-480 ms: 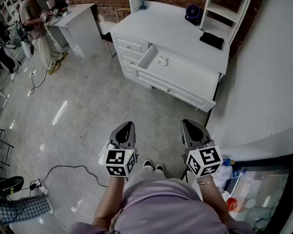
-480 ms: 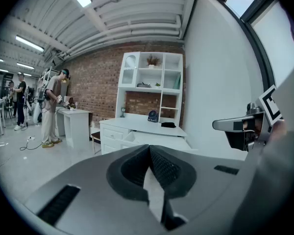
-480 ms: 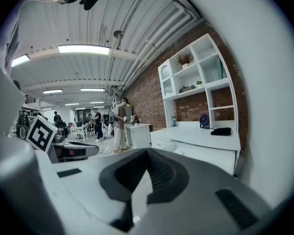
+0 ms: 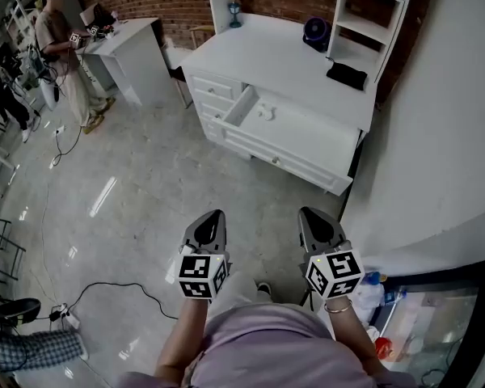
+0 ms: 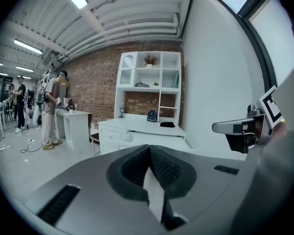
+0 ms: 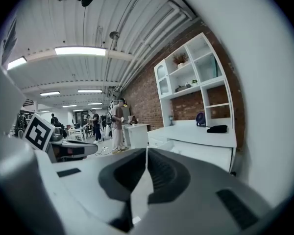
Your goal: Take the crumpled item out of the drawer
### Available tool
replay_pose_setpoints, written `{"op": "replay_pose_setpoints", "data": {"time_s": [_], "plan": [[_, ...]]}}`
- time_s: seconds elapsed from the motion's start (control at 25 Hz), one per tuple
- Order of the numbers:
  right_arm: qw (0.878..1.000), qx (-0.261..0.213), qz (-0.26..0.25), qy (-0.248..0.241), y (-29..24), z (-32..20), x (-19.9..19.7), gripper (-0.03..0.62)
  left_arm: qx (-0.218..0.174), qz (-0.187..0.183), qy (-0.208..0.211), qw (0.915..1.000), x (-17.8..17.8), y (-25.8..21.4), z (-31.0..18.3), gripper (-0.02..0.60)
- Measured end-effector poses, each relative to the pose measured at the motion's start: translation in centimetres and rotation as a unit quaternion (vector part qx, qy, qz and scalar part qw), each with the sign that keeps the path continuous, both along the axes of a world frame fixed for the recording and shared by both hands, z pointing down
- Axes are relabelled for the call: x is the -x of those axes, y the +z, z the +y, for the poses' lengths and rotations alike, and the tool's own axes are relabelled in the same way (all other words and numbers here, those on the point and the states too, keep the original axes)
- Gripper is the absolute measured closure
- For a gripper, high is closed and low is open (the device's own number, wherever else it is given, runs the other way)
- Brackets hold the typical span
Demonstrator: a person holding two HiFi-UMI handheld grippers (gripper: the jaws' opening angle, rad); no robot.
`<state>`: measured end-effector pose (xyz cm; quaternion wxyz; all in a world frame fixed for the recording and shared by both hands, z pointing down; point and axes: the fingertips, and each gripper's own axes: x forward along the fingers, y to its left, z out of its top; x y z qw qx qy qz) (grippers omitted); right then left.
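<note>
A white dresser (image 4: 291, 63) stands against the brick wall, several steps ahead of me. Its top drawer (image 4: 303, 128) is pulled out, and a small white crumpled item (image 4: 264, 112) lies inside near the drawer's left end. My left gripper (image 4: 211, 223) and right gripper (image 4: 314, 219) hang low in front of my body, side by side, far short of the dresser. Both are shut with nothing between the jaws. In the left gripper view the dresser (image 5: 137, 131) shows small beyond the closed left gripper (image 5: 150, 153); the right gripper (image 6: 146, 156) likewise points toward the dresser (image 6: 201, 138).
On the dresser top sit a small fan (image 4: 315, 32), a black item (image 4: 347, 75) and a white shelf unit (image 4: 376, 23). A white wall (image 4: 444, 136) runs along my right. A person (image 4: 61, 51) stands at a white table (image 4: 125, 47) far left. A black cable (image 4: 105, 289) lies on the floor.
The view has shifted a little; the dresser sits slightly higher in the frame. Both grippers stay shut and side by side, the left one slightly lower than before.
</note>
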<state>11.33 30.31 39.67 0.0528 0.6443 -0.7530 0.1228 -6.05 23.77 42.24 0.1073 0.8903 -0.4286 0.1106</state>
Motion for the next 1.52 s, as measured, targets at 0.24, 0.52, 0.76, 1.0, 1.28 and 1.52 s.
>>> {"op": "replay_pose_setpoints", "data": {"time_s": [0.24,0.52,0.76,1.0,1.28,1.52], "plan": [[1.000,0.001,-0.022,-0.013,0.2,-1.2,-0.3,0.502,-0.005,0.000,0.003,1.0000,-1.1,-0.2,-1.0,0.581],[0.999,0.015,-0.038,-0.022,1.1,-4.3,-0.2,0.391,0.001,-0.001,-0.001,1.0000,-1.1,0.6,-3.9,0.581],[0.999,0.023,-0.040,-0.025,1.9,-8.8,-0.2,0.361,0.013,0.004,-0.012,0.9998,-0.5,1.9,-8.3,0.581],[0.999,0.028,-0.038,-0.026,2.1,-15.2,0.1,0.331,0.017,0.010,-0.016,0.9997,0.2,2.3,-14.8,0.581],[0.998,0.038,-0.040,-0.008,2.2,-23.0,-0.1,0.296,0.023,0.017,-0.006,0.9996,0.7,2.3,-22.6,0.581],[0.999,0.045,-0.026,0.002,2.3,-28.9,0.2,0.286,0.023,0.023,-0.003,0.9995,1.6,2.3,-28.4,0.581]]}}
